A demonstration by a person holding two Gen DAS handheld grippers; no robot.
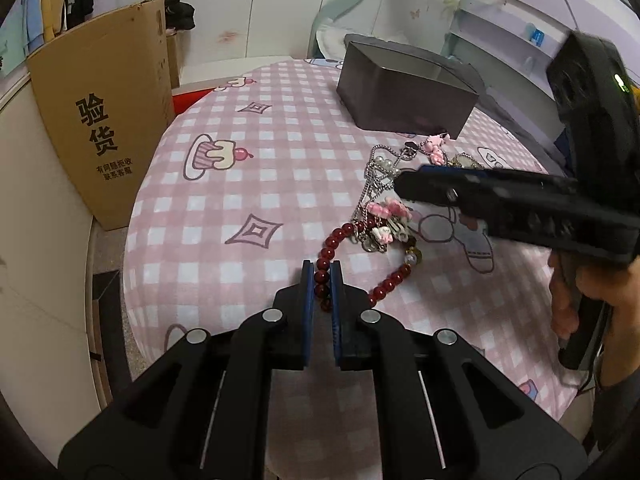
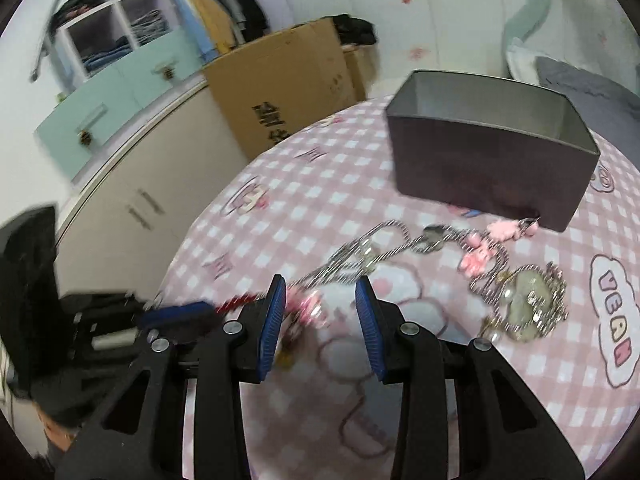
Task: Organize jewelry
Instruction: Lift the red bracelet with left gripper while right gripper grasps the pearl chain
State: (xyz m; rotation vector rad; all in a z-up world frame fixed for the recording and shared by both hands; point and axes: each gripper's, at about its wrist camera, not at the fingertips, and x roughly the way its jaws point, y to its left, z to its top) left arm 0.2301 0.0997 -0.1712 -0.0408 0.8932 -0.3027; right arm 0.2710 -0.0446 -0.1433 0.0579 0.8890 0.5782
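Left gripper [image 1: 321,276] pinching the glossy dark-red round-bead bracelet [image 1: 340,240], snagged ahead in tangled silver chains [image 1: 374,176]. Right gripper [image 2: 321,294] spread above pink charms [image 2: 304,304]. Best to pin the tangle, ease beads free gently.

Showing large black characters "验货" on the brown cardboard box [image 1: 100,120] leaning by the cupboard, with smaller lines "有问题拒收" and "联系客服" beneath. Showing pastel letters "VEAN" inside a cloud outline on the pink checked cloth [image 2: 614,330].
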